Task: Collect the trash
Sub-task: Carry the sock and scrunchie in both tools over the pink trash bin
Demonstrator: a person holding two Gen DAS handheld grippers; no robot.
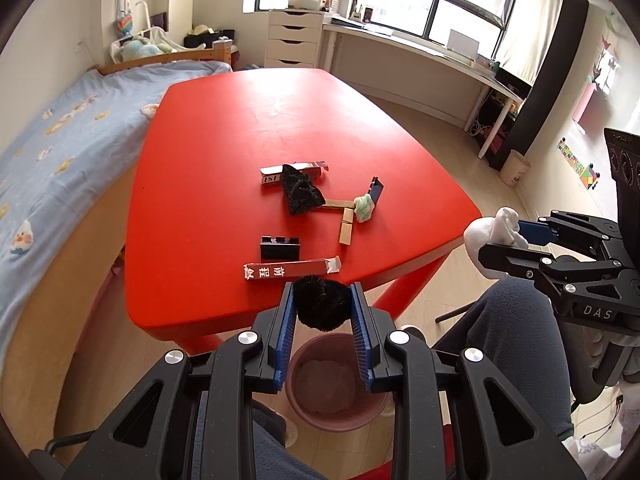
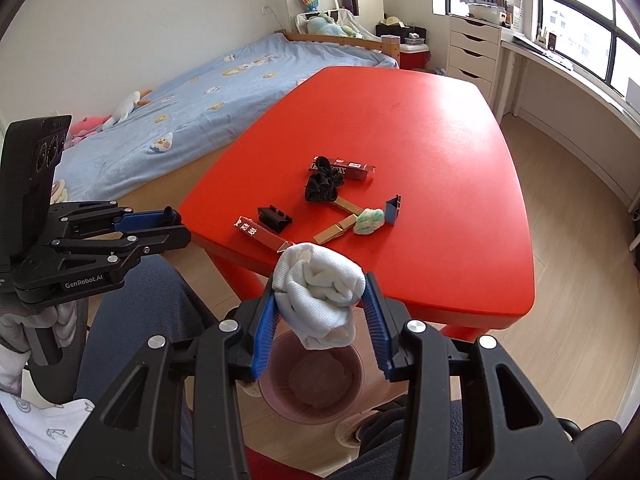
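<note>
Left gripper [image 1: 323, 307] jaws squeeze a black fuzzy ball [image 1: 321, 303] (over the pink bin [image 1: 320, 408]); right gripper [image 2: 320, 300] jaws clamp a white cloth wad [image 2: 320, 288] past the counter's [image 2: 420, 128] near edge.

The right gripper [image 1: 505, 241] carried "DAS" in pale letters on its black body. The left gripper [image 2: 176, 225] read "GenRobot.AI". A red carton [image 1: 291, 271] near the table's [image 1: 248, 120] near edge bore white Chinese characters. Another carton [image 1: 276, 176], toward the middle, showed "RISE".
</note>
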